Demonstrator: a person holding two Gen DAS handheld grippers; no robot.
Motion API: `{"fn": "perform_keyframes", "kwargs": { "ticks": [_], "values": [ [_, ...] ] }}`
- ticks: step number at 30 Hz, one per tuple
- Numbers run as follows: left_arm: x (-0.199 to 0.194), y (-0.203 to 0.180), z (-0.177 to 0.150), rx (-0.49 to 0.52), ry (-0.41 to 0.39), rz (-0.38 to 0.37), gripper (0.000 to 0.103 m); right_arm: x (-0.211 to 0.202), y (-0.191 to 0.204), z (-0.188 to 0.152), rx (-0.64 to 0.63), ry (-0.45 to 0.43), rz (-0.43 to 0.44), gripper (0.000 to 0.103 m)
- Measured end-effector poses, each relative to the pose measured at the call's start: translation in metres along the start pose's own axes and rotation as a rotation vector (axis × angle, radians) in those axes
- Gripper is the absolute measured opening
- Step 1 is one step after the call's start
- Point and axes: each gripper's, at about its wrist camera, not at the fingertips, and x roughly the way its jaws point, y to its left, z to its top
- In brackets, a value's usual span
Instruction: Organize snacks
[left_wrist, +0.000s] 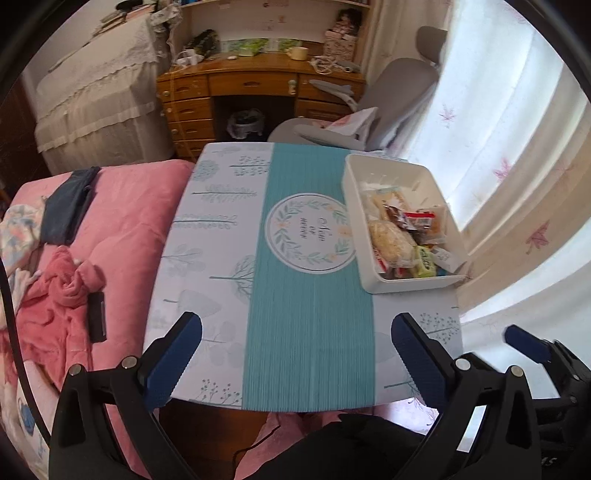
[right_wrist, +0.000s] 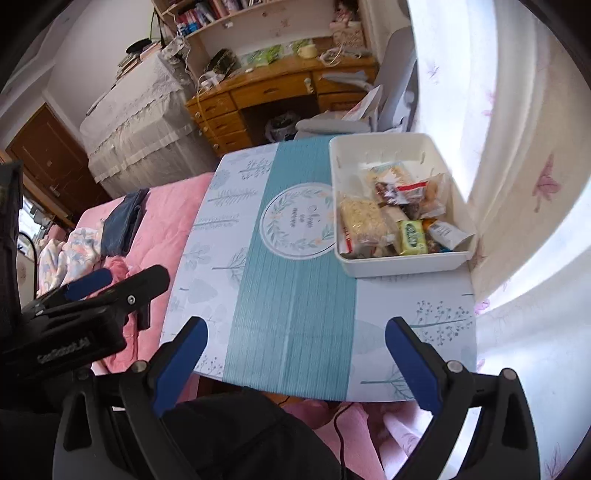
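A white rectangular bin (left_wrist: 356, 236) (right_wrist: 388, 264) stands on the right side of the small table (left_wrist: 306, 332) (right_wrist: 291, 314). It holds several wrapped snacks, among them a pale rice-cracker pack (left_wrist: 391, 240) (right_wrist: 364, 221) and a green packet (left_wrist: 424, 262) (right_wrist: 412, 236). My left gripper (left_wrist: 295, 328) is open and empty above the table's near edge. My right gripper (right_wrist: 295, 332) is open and empty too, near the same edge. The right gripper's side shows at the lower right of the left wrist view (left_wrist: 532, 347); the left gripper shows at the left of the right wrist view (right_wrist: 96, 284).
A bed with a pink quilt (left_wrist: 122, 229) (right_wrist: 162, 214) borders the table's left. A grey chair (left_wrist: 399, 96) and wooden desk (left_wrist: 255, 85) stand behind. White curtains (left_wrist: 517, 147) (right_wrist: 517, 147) hang on the right.
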Motion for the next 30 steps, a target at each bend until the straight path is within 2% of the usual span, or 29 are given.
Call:
{"fn": "perform_keyframes", "kwargs": {
  "ticks": [3,12,30],
  "values": [
    [0.003,0.002,-0.003,-0.020,0.010,0.048,0.102,-0.005,-0.006,-0.001,0.023,-0.031,-0.025,0.098],
    [0.002,-0.016,0.000,0.019,-0.040,0.079,0.102,0.001,-0.020,-0.002,0.064,-0.033,-0.058,0.098],
    [0.007,-0.037,0.004,0.080,-0.044,0.076,0.102,0.003,-0.036,-0.002,0.118,-0.029,-0.065,0.098]
  ]
}}
